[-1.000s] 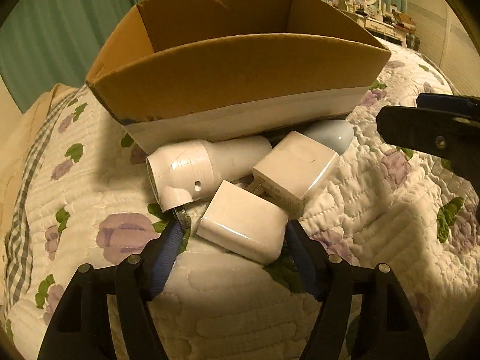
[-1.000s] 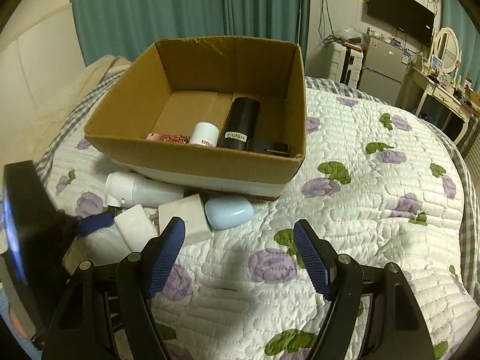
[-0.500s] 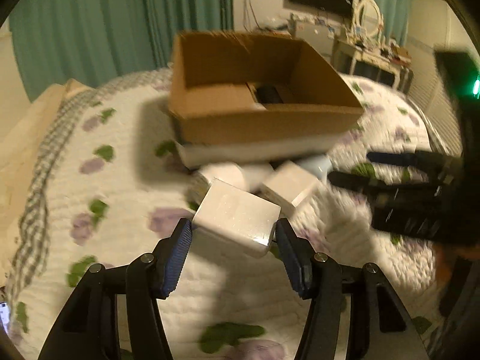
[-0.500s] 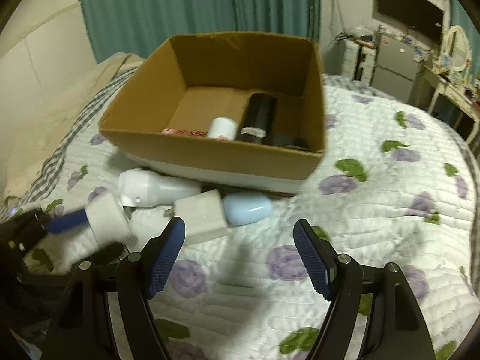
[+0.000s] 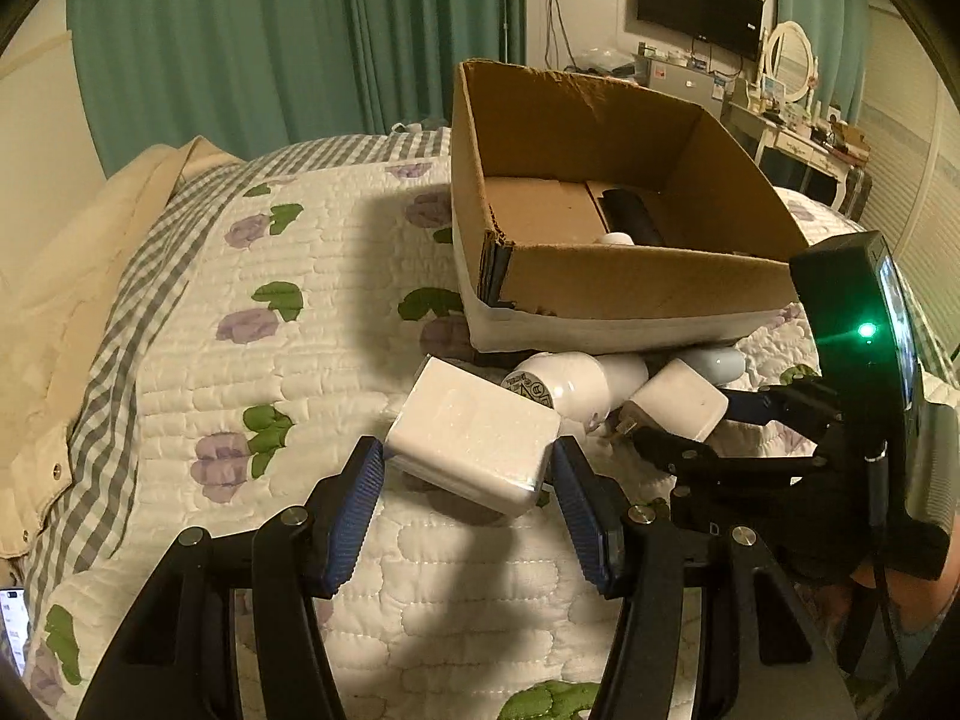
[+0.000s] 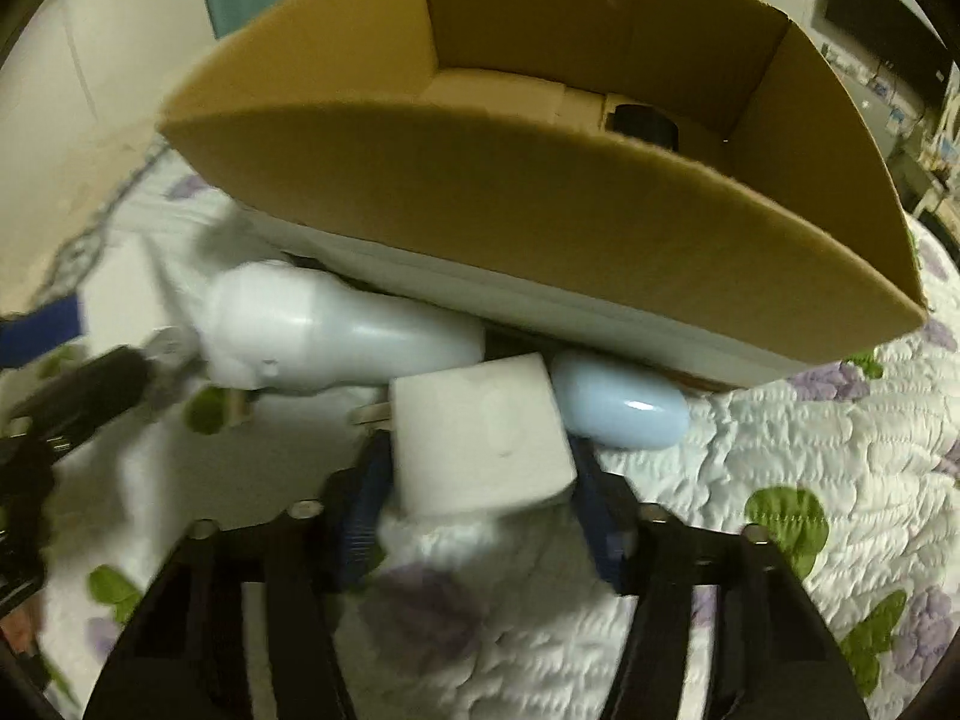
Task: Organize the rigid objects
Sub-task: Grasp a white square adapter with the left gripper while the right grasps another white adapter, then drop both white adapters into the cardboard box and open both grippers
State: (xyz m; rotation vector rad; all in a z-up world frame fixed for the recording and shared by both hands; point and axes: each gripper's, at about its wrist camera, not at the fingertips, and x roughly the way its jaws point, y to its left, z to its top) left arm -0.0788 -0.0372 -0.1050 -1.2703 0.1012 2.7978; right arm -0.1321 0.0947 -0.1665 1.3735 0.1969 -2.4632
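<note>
My left gripper (image 5: 468,480) is shut on a flat white power adapter (image 5: 474,447) and holds it above the quilt. My right gripper (image 6: 480,468) has its blue pads on both sides of a white cube charger (image 6: 480,438) that lies on the quilt; the same charger shows in the left wrist view (image 5: 678,405). A white bottle-shaped device (image 6: 336,336) and a pale blue oval object (image 6: 618,408) lie against the front of the open cardboard box (image 6: 540,210). The box (image 5: 630,282) holds a black cylinder (image 5: 630,216) and a white cap.
Everything sits on a floral quilted bedspread (image 5: 270,330). A cream cover (image 5: 54,276) lies at the left edge. Green curtains, a TV and a dresser stand behind the bed. The right gripper's body (image 5: 852,360) is close to the right of my left gripper.
My left gripper closed on the flat adapter and lifted it back from the pile. My right gripper moved down and forward and closed around the cube charger.
</note>
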